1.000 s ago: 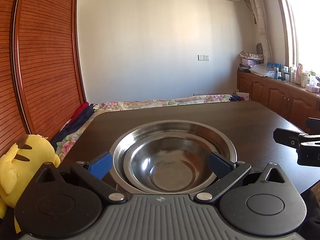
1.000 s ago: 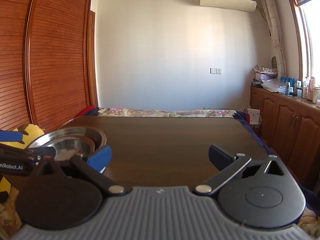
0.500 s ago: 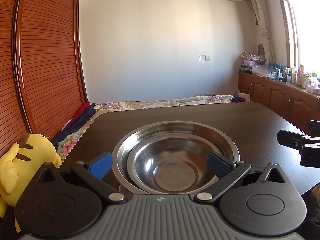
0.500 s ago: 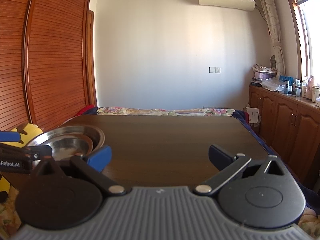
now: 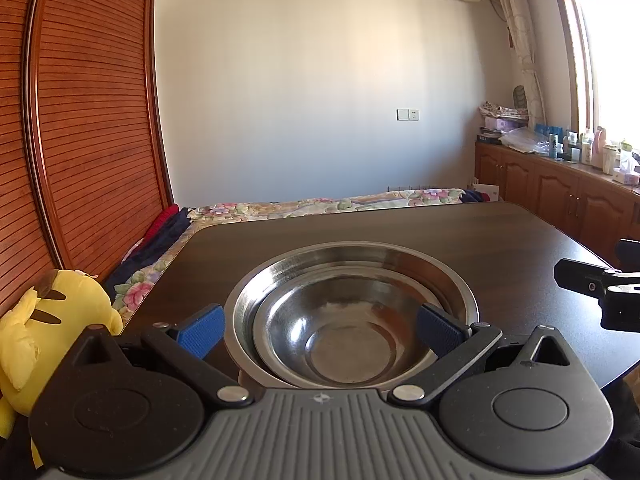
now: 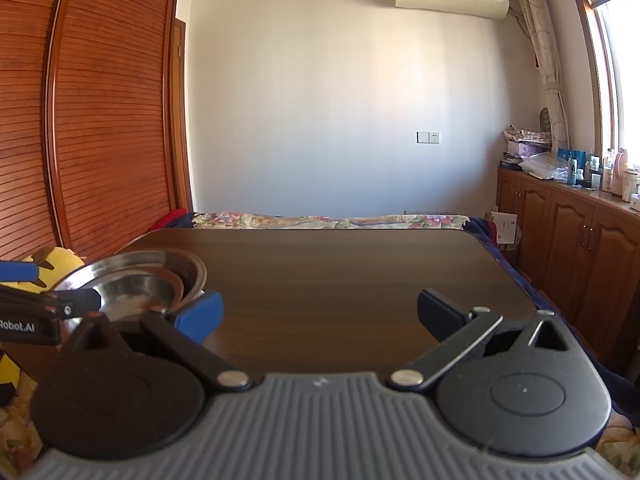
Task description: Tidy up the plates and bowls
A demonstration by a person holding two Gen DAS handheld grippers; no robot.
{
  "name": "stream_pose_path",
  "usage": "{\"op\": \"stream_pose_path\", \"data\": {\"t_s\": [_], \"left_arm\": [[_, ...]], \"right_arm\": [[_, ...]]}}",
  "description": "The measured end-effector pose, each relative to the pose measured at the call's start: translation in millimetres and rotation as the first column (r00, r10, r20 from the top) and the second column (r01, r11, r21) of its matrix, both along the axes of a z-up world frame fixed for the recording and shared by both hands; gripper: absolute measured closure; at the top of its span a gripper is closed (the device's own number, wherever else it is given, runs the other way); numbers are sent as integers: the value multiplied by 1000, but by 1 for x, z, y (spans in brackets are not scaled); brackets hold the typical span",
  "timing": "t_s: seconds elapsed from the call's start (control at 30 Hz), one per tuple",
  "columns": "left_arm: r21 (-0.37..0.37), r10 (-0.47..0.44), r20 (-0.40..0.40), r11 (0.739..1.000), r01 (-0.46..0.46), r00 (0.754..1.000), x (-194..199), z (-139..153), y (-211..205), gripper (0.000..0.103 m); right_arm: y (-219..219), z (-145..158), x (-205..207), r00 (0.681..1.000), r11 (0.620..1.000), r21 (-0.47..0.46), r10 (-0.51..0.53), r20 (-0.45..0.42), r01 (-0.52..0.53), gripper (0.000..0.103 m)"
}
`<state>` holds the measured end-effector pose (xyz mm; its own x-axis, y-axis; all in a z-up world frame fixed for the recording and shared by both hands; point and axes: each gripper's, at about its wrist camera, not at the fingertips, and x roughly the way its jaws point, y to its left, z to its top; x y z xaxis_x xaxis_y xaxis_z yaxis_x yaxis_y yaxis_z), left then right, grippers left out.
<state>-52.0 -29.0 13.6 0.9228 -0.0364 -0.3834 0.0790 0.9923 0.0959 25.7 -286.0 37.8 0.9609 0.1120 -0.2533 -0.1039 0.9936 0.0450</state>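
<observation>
Two stainless steel bowls, nested: your smaller bowl (image 5: pixel 340 340) sits upright inside the larger bowl (image 5: pixel 448 280), off-centre toward its near rim; the pair rests by the dark table's (image 5: pixel 400 228) near-left corner

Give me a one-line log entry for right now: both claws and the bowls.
left claw: open, straddling bowls | right claw: open, holding nothing, over bare table | small bowl: nested in big bowl | stack on table
</observation>
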Motion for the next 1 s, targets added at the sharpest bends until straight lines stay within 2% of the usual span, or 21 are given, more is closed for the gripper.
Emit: {"op": "stream_pose_path", "data": {"t_s": [1.0], "left_arm": [[0, 1, 4, 1000, -1, 1000, 0, 1, 0, 0]], "right_arm": [[-2, 1, -1, 1000, 1000, 10, -9, 8, 9, 0]]}}
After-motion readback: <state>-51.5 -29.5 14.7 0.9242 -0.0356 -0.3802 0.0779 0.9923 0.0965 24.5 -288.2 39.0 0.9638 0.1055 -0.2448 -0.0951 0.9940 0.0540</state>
